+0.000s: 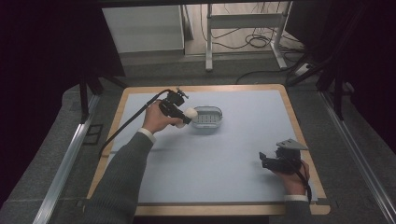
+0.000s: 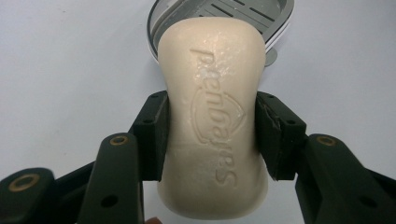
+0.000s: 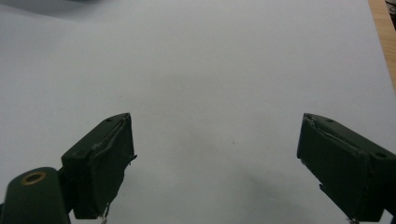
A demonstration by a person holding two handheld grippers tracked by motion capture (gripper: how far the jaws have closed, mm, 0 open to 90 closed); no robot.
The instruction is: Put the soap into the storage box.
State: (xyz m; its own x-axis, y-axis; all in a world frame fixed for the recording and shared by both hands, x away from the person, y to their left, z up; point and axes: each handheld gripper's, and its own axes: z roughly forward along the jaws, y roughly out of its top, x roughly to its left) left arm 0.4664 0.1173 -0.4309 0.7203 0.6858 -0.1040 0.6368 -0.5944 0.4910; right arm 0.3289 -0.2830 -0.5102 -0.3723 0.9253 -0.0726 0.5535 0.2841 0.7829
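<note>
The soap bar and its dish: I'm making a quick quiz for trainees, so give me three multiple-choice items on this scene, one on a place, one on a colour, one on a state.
1. Where does the soap dish stand?
A. On the pale blue mat, in its far left part
B. On the floor by the cables
C. At the mat's near right corner

2. What colour is the soap bar?
A. Green
B. Cream
C. Bright blue

3. How do the right gripper jaws stand?
A. Clamped on the soap
C. Clamped on the dish
B. Apart, with nothing between them

Key: 1 A, the high view shows the grey dish on the mat, just beyond the left gripper. 2 B, the left gripper view shows a cream bar clamped at its waist. 3 B, the right gripper view shows bare mat between the jaws.
</note>
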